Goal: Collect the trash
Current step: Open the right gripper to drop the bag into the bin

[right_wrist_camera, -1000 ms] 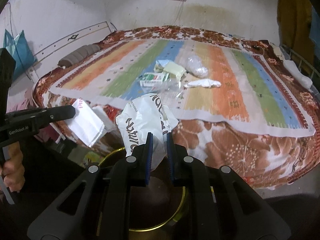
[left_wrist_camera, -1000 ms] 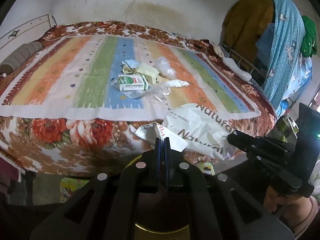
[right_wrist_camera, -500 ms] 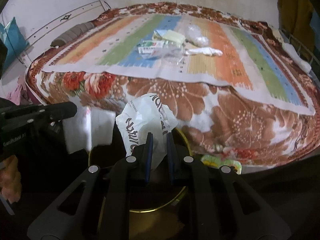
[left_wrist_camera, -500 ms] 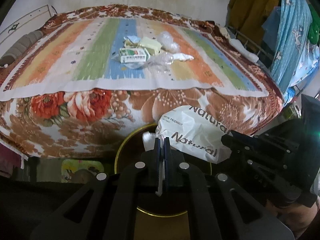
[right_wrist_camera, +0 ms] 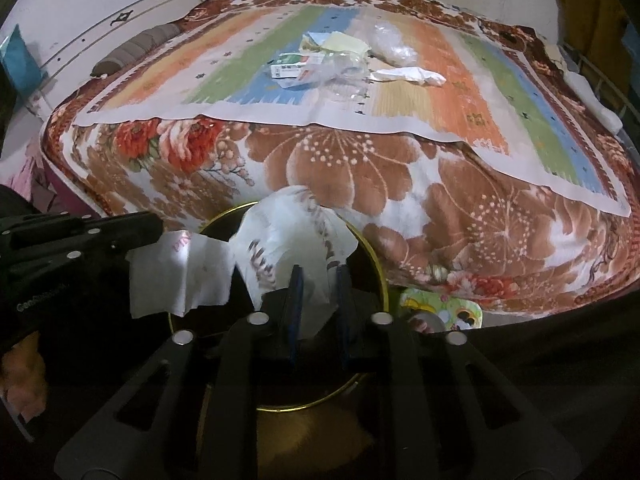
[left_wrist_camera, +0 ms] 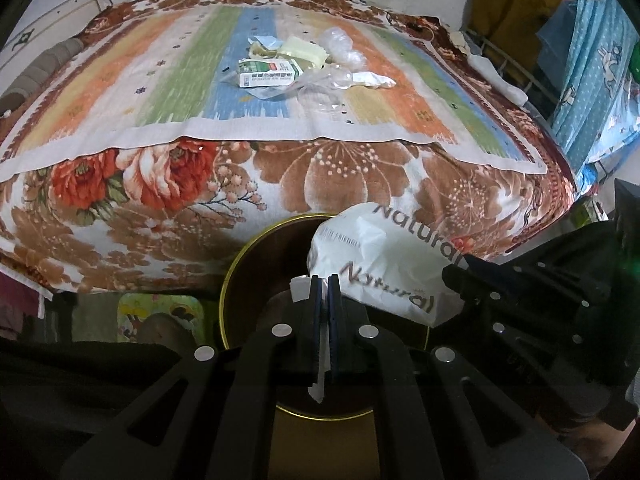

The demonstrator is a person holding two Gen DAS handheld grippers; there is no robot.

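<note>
A round bin with a gold rim (left_wrist_camera: 236,272) (right_wrist_camera: 372,260) stands on the floor in front of the bed. My left gripper (left_wrist_camera: 324,280) is shut on a white paper wrapper (right_wrist_camera: 180,276) and holds it over the bin. My right gripper (right_wrist_camera: 318,276) has its jaws parted around a white "Natural" plastic bag (left_wrist_camera: 384,256) (right_wrist_camera: 288,244), which hangs over the bin. More trash lies on the bed: a green and white carton (left_wrist_camera: 266,73) (right_wrist_camera: 294,65), clear plastic (left_wrist_camera: 328,82), a yellow packet (left_wrist_camera: 304,50) and a crumpled white wrapper (right_wrist_camera: 408,76).
The bed carries a striped cloth (left_wrist_camera: 160,92) over a floral blanket (left_wrist_camera: 340,176). Blue patterned fabric (left_wrist_camera: 600,60) hangs at the right. A colourful item (right_wrist_camera: 444,308) lies on the floor beside the bin.
Both grippers came down from bed height to just above the bin, carrying the wrapper and the bag. The right jaws have opened wider around the bag.
</note>
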